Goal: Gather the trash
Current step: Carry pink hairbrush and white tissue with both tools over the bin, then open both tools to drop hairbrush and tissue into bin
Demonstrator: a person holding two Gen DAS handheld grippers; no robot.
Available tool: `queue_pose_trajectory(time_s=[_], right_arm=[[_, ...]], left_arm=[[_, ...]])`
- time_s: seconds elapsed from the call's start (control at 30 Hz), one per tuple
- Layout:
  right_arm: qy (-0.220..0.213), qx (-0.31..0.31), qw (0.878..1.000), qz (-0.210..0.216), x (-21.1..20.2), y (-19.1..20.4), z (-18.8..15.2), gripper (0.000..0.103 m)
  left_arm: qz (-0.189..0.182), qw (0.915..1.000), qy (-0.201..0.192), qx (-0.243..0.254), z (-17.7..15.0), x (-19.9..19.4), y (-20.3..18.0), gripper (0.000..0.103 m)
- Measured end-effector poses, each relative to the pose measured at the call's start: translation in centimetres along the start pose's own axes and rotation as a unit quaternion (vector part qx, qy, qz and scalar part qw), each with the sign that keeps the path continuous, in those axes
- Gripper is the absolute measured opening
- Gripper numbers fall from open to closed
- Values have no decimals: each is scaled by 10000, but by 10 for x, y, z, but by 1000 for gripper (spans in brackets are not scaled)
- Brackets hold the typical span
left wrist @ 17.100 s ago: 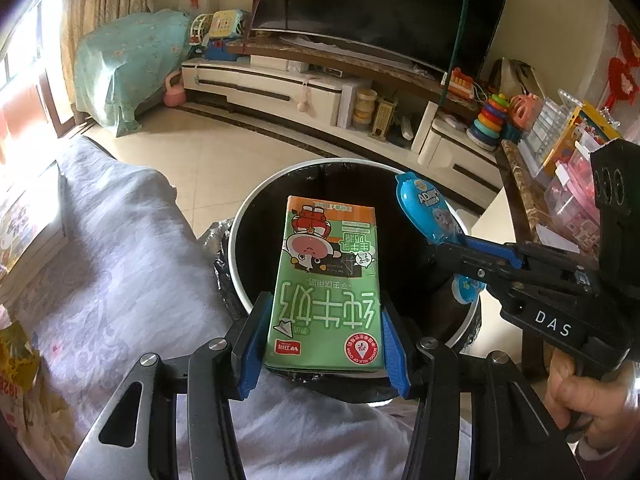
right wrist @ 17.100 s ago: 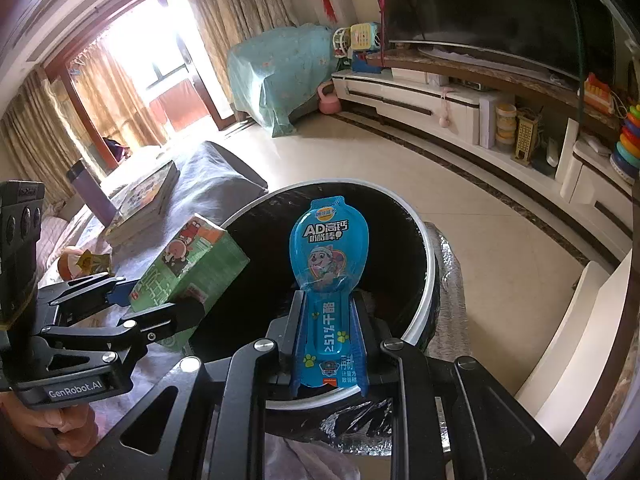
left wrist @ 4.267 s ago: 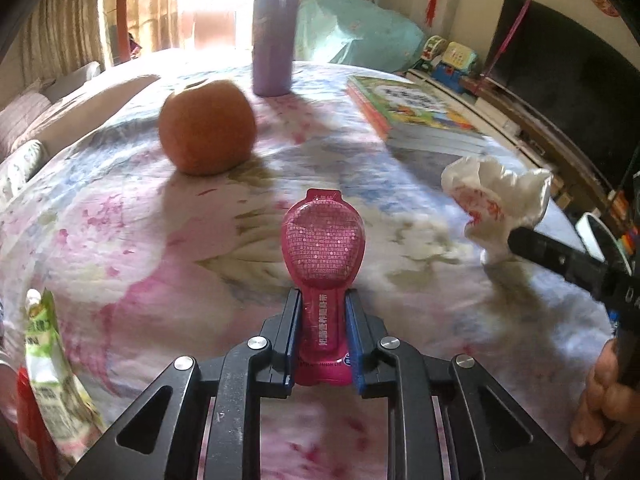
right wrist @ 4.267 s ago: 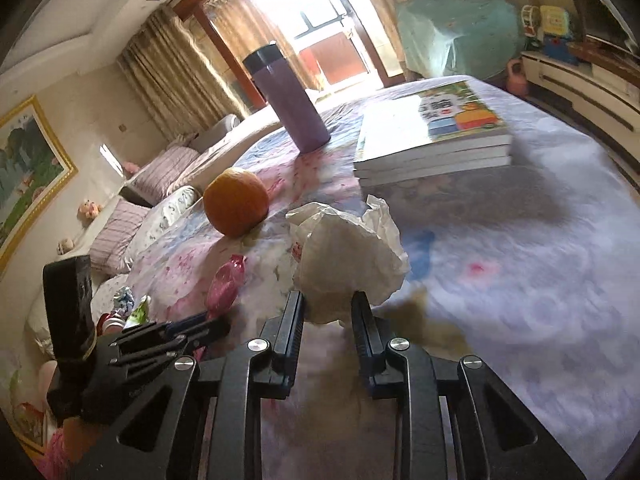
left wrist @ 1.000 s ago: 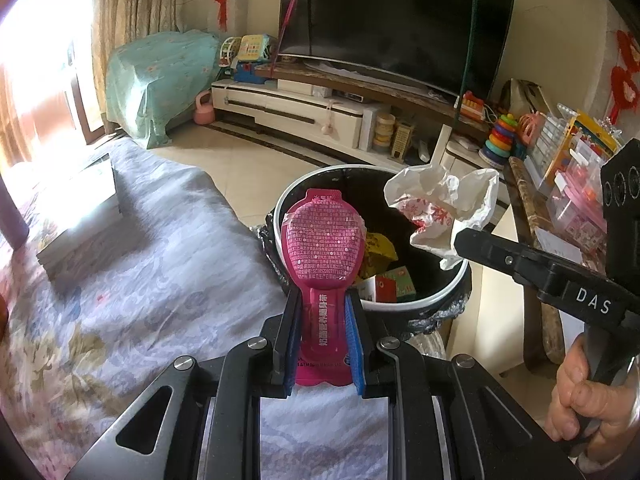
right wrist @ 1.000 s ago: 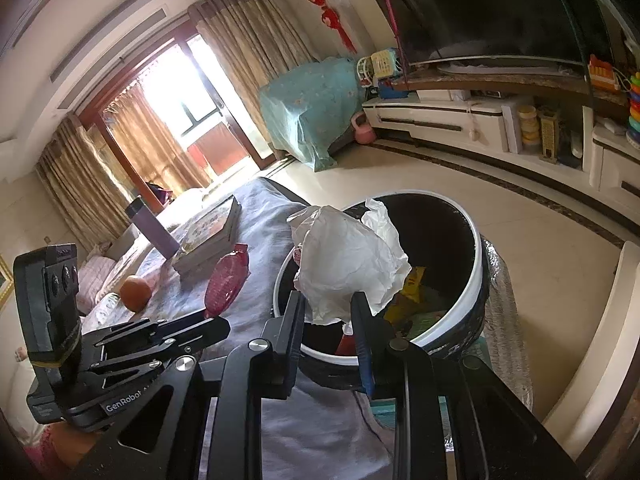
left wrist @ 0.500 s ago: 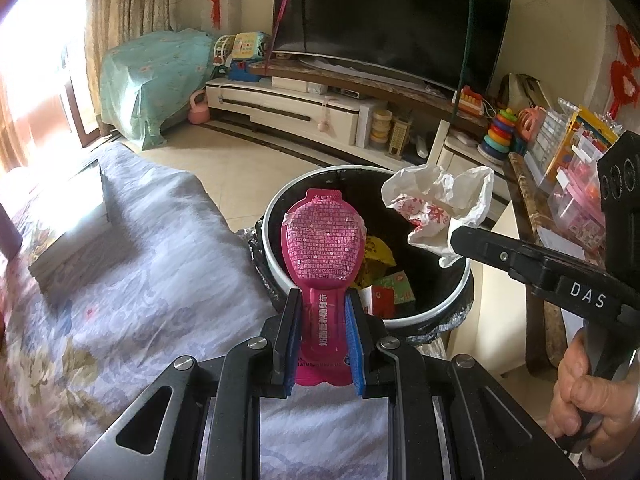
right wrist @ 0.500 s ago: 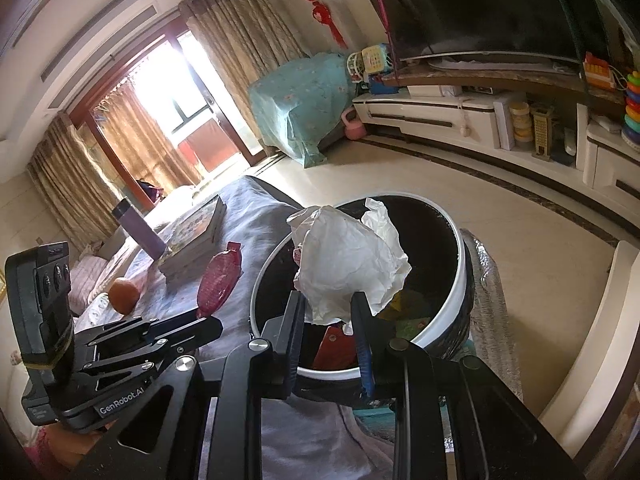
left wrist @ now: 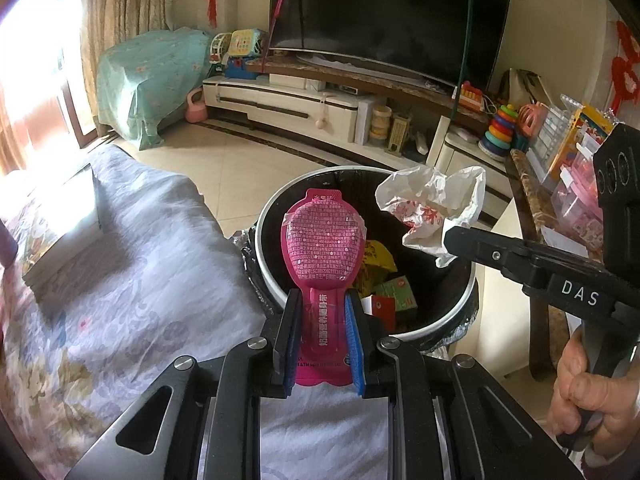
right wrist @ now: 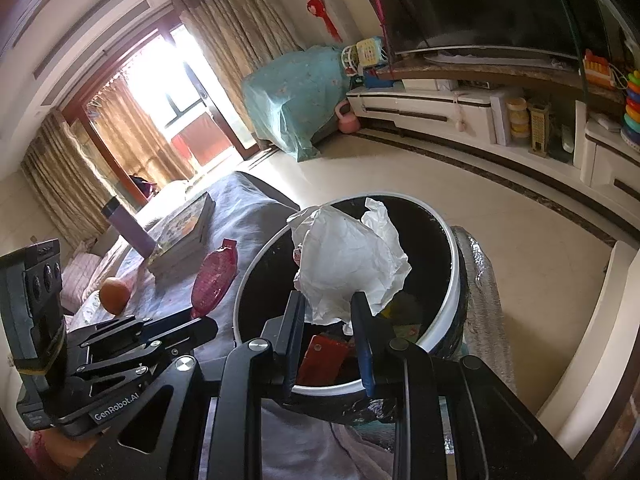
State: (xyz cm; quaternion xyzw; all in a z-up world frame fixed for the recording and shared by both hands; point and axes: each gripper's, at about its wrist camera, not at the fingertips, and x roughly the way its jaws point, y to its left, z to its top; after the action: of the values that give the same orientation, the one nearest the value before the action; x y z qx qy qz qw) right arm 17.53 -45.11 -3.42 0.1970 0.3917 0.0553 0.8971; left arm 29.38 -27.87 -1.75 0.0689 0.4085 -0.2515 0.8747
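Since 1 second ago, both loads have come further over the trash bin (left wrist: 436, 326), which now sits larger and nearer in both views. On the left, the left gripper (left wrist: 323, 312) stays clamped narrowly on the stem of the pink pouch (left wrist: 324, 236), whose head hangs above the bin's near rim. To the right, the right gripper (right wrist: 327, 328) keeps pinching the crumpled white wrapper (right wrist: 346, 264) over the black opening. Earlier trash already lies inside, so both pieces look ready for release.
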Motion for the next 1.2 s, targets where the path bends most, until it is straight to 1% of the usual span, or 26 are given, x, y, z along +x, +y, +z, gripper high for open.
queue_pose_trajectory(time_s=[1.03, 1.2], right_arm=[[206, 34, 9997, -83, 12, -7, 9, 24], [212, 74, 9997, -98, 13, -9, 10, 26]], left_arm=[[-22, 9998, 160, 100, 19, 21, -7, 19], [-47, 9998, 178, 76, 21, 23, -7, 19]])
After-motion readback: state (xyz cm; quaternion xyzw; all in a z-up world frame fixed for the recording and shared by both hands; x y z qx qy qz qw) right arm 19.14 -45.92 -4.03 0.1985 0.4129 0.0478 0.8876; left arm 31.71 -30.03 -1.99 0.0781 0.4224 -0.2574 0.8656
